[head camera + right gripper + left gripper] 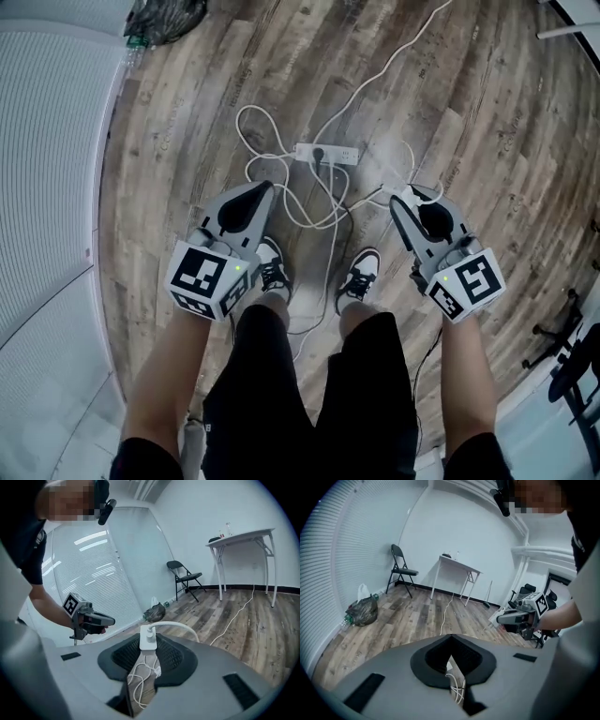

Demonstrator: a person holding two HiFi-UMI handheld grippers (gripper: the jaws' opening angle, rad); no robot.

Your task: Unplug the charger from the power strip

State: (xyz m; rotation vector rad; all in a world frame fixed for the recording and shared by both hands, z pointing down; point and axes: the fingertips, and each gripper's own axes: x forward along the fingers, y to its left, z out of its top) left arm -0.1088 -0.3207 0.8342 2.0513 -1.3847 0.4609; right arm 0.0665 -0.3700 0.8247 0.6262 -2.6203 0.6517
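The white power strip [327, 153] lies on the wood floor among loops of white cable [281, 173], with a dark plug still in it. My right gripper [405, 199] is held high above the floor, shut on a small white charger [148, 639] whose thick white cord [176, 625] arcs off to the right. The charger is clear of the strip. My left gripper [266, 188] is also raised, level with the right one, its tips together with nothing between them [451, 638]. Each gripper shows in the other's view: the right gripper [506, 618], the left gripper [105, 619].
The person's two shoes [272, 267] [359, 272] stand just short of the cables. A black rubbish bag [363, 611], a folding chair [401, 569] and a white table [457, 566] stand by the far wall. An office chair base [562, 328] is at the right. White blinds [47, 141] run along the left.
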